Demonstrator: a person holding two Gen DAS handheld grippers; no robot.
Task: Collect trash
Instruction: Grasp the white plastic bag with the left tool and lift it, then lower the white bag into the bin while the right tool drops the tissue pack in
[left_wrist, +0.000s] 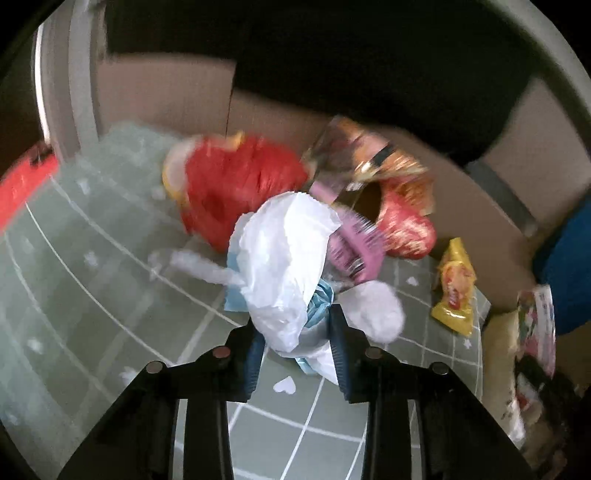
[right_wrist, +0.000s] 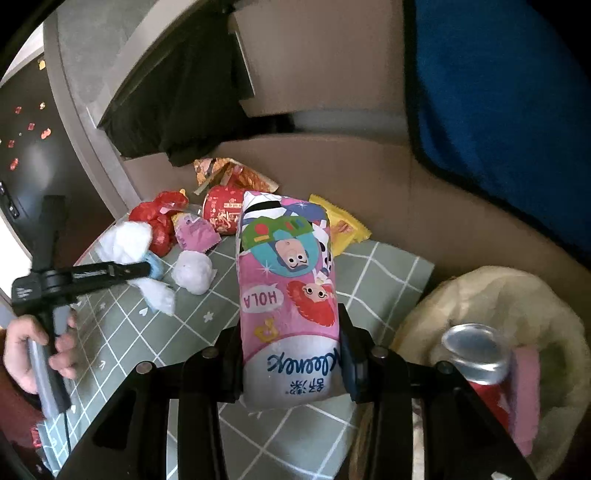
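Right claw (right_wrist: 291, 363) pinches a pink cartoon-printed tissue pack (right_wrist: 286, 291); left claw (left_wrist: 297, 354) pinches crumpled white-and-blue trash (left_wrist: 284, 266).

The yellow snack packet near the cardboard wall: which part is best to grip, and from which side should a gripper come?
The yellow snack packet lies flat, partly hidden behind the held tissue pack. I would probably pinch its free crimped corner toward the mat's edge, coming from above and the open mat side, since the wall blocks the far side.

The right gripper (right_wrist: 291, 363) clamps a pink tissue pack (right_wrist: 286, 295) above the green checked table (right_wrist: 384, 269) — beside a trash bag (right_wrist: 491, 291) holding a can (right_wrist: 474, 350); wrappers lie beyond.
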